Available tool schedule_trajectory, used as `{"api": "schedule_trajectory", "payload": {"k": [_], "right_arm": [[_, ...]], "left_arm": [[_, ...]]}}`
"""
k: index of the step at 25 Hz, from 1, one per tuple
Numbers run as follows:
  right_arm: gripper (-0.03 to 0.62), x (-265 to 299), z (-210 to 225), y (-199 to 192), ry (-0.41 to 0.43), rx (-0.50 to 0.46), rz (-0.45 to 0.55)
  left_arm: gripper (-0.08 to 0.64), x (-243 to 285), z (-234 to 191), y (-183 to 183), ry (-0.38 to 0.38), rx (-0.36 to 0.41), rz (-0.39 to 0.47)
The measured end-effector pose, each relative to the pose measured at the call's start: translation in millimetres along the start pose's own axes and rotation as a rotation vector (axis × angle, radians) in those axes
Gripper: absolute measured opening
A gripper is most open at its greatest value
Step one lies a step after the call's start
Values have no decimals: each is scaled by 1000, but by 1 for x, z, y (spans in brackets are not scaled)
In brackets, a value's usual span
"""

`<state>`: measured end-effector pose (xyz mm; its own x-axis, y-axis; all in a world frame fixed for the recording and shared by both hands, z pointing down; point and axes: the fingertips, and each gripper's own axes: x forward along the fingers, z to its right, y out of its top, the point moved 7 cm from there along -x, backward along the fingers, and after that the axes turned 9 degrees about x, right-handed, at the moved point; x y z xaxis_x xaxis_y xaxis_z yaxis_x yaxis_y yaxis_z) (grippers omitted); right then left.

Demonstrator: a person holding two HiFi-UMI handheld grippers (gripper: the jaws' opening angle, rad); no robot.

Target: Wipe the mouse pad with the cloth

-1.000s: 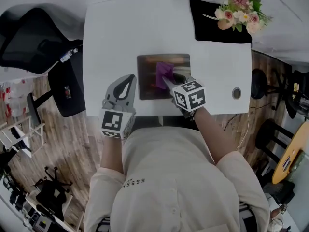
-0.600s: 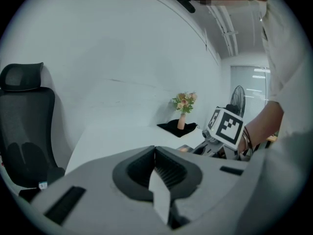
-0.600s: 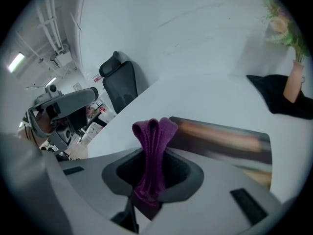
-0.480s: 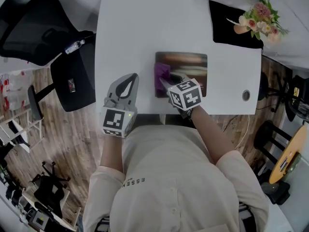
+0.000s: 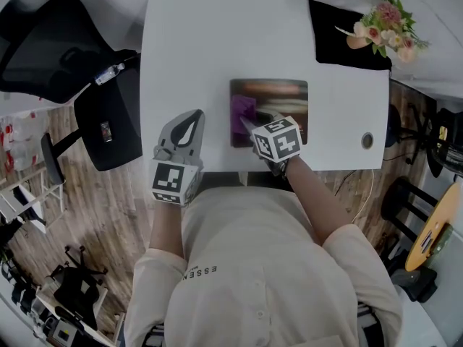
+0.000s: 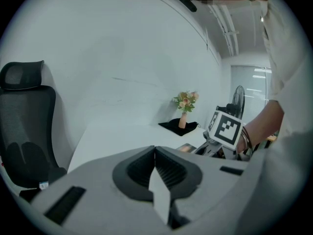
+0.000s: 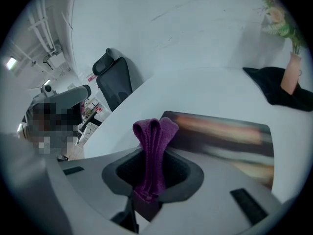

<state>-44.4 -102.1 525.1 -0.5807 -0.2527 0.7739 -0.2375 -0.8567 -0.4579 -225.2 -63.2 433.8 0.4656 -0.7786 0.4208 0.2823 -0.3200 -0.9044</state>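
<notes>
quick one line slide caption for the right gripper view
Right hand-held gripper shut on a folded purple cloth, mouse pad just ahead on the white table.

- An office: a white rectangular desk carries a dark rectangular mouse pad, with a round cable grommet near its right edge.
- A black high-backed mesh swivel chair stands at the far left, on wood-plank flooring.
- A black pedestal fan stands beyond the desk.

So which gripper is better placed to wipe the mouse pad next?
Right. The right gripper grips the purple cloth over the mouse pad; the left gripper is shut, empty, beside it.
</notes>
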Motion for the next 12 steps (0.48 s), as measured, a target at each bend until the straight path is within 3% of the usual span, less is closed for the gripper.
{"api": "schedule_trajectory", "payload": {"k": [12], "right_arm": [[95,-27,41,-10,-1,40,5]], "left_arm": [[3,25,40,16,-53,21,12]]}}
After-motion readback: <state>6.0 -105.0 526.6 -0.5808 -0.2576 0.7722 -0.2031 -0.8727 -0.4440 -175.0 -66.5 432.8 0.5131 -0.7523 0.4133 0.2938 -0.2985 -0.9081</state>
